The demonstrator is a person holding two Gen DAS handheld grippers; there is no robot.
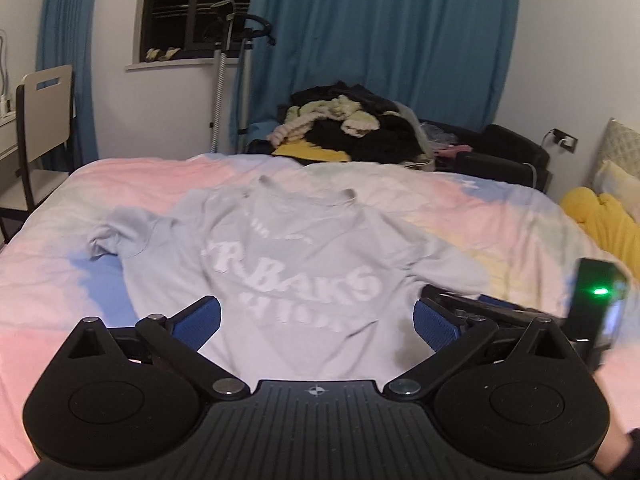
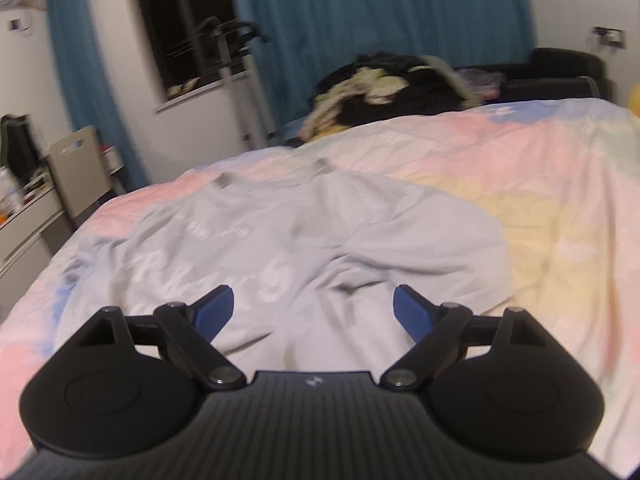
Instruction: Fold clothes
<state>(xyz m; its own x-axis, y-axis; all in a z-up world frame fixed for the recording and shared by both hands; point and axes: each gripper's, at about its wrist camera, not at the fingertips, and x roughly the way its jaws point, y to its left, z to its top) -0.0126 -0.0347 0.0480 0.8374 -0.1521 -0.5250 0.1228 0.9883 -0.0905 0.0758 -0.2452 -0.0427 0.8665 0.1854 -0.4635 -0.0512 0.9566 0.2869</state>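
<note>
A pale grey T-shirt (image 1: 296, 264) with white lettering lies spread on the bed, collar toward the far side and hem nearest me. My left gripper (image 1: 316, 322) hangs open over the shirt's lower middle, with nothing between its blue pads. In the left wrist view the right gripper's black body (image 1: 480, 308) with a green light shows at the right edge. In the right wrist view the same T-shirt (image 2: 304, 248) is rumpled near its right sleeve. My right gripper (image 2: 312, 314) is open above the shirt's lower right part and holds nothing.
The bed (image 1: 48, 272) has a pastel pink, blue and yellow cover. A heap of dark and cream clothes (image 1: 352, 128) sits beyond its far edge. A chair (image 1: 44, 112) stands at the left, yellow bedding (image 1: 600, 220) at the right, blue curtains (image 1: 380, 40) behind.
</note>
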